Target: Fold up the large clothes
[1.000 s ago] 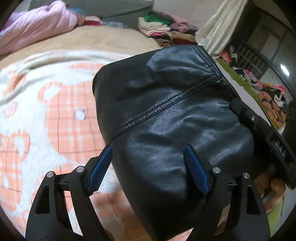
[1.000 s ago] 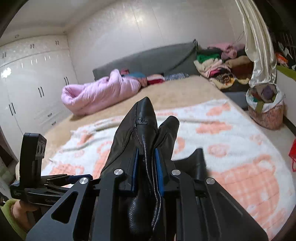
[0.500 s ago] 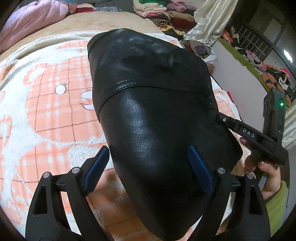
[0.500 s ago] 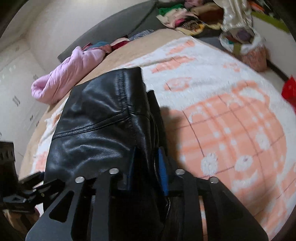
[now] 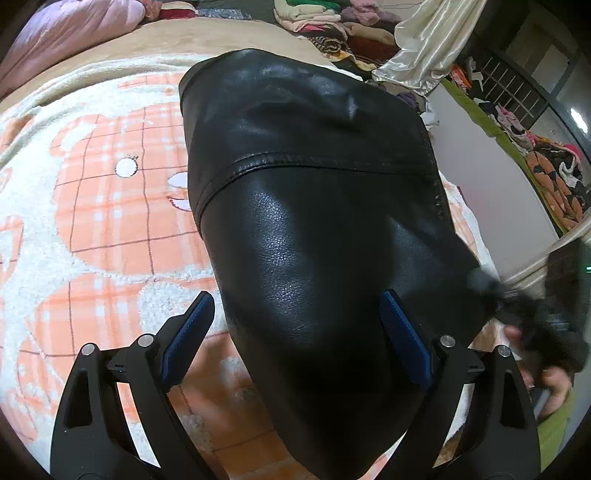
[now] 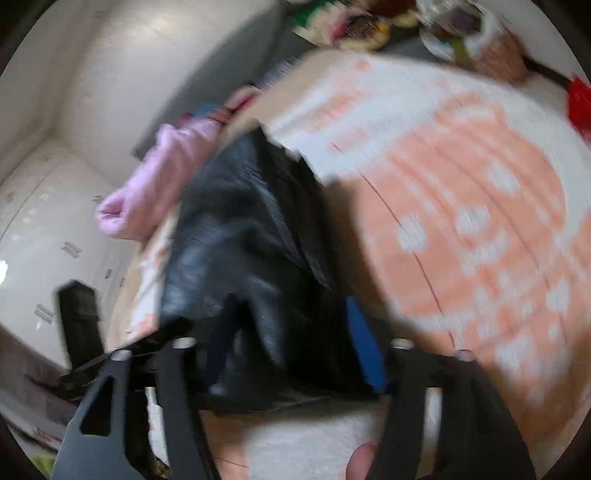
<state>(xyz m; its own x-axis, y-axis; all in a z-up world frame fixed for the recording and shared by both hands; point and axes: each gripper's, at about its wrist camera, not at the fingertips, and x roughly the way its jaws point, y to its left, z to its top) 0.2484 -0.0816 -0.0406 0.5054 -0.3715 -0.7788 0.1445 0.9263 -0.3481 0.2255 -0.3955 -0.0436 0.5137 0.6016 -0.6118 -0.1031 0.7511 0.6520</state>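
Observation:
A black leather jacket (image 5: 314,206) lies folded on the orange-and-white blanket (image 5: 92,206). My left gripper (image 5: 299,325) hovers over its near end, jaws wide and still opening. The jacket passes between the blue pads (image 5: 192,325), and the left pad stands clear of the leather. In the blurred right wrist view the jacket (image 6: 240,240) bunches between the fingers of my right gripper (image 6: 291,347), whose jaws are opening; its blue pad (image 6: 364,343) shows bare beside the leather. The right gripper (image 5: 546,321) and the hand holding it appear blurred at the jacket's right edge.
A pink quilt (image 5: 74,33) lies at the bed's far side, with a pile of folded clothes (image 5: 332,22) and a pale curtain (image 5: 424,48) behind. A basket of cloth (image 6: 491,48) stands on the floor past the bed. White wardrobe doors (image 6: 37,221) line the left wall.
The right gripper, earlier shut on the raised jacket edge, has dropped toward the bed, rolled and parted its jaws. The jacket now lies flatter on the blanket. The left gripper's jaws widened slightly.

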